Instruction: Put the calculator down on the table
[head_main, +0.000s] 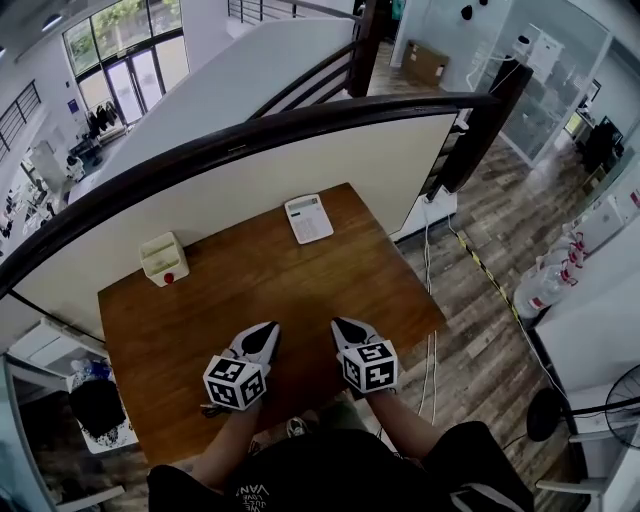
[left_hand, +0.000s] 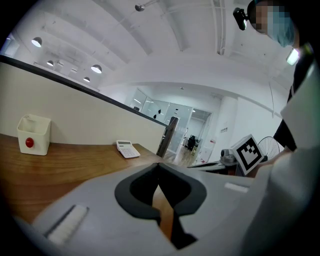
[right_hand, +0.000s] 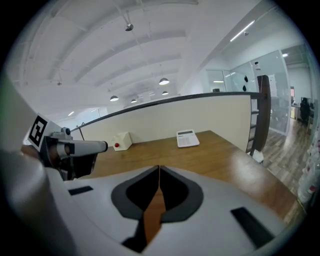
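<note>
Two hand-held claws hover over the near end of a brown wooden desk (head_main: 250, 290). The left claw (head_main: 270, 328) has its jaws pressed together with nothing between them; only bare desk shows past the tips. The right claw (head_main: 340, 325) is closed in the same way and is also empty.

The white calculator (head_main: 308, 218) lies flat, keys up, well ahead of both claws, roughly on a line between them, near the desk's far edge. Neither claw touches it. Ahead and to the left of the left claw, also well apart, stands a small cream box (head_main: 163, 258) with a red button on its front.

The task looks complete. The calculator already rests on the desk, both claws are away from it, and nothing seems left to do with it.

Little writing can be read. The calculator's keys and display are too small to make out. Each claw carries a cube with black-and-white square markers, which are patterns rather than words. White print on the person's dark top (head_main: 258, 490) is only partly visible and seems to begin "VAN".
</note>
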